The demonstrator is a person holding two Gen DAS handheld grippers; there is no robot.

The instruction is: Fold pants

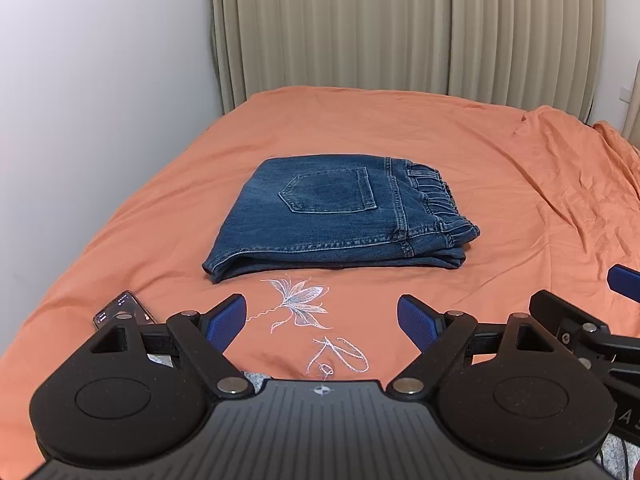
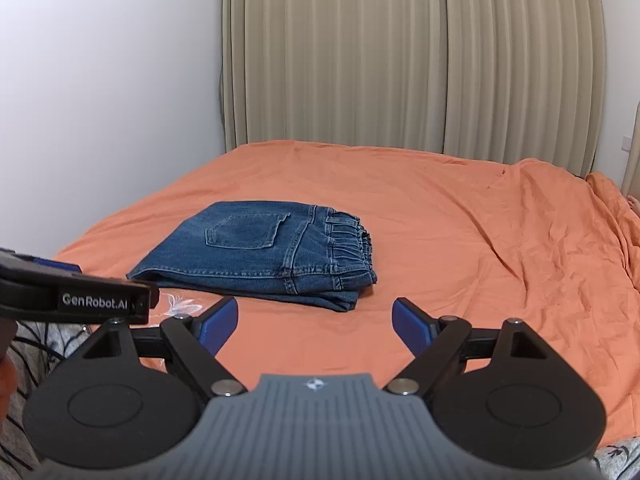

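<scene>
Lying crosswise, folded jeans point(image 1: 332, 216), waistband pointing right

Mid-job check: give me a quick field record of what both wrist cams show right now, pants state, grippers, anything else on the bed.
pants: blue jeans, folded into a compact stack, back pocket up, elastic waistband to the right
surface: orange bedsheet with floral embroidery near the front edge
left gripper: open, empty, short of the jeans
right gripper: open, empty, short of the jeans
other item: phone, screen lit, on the sheet beside the left gripper
backdrop: beige curtain
task status: fold looks finished
</scene>
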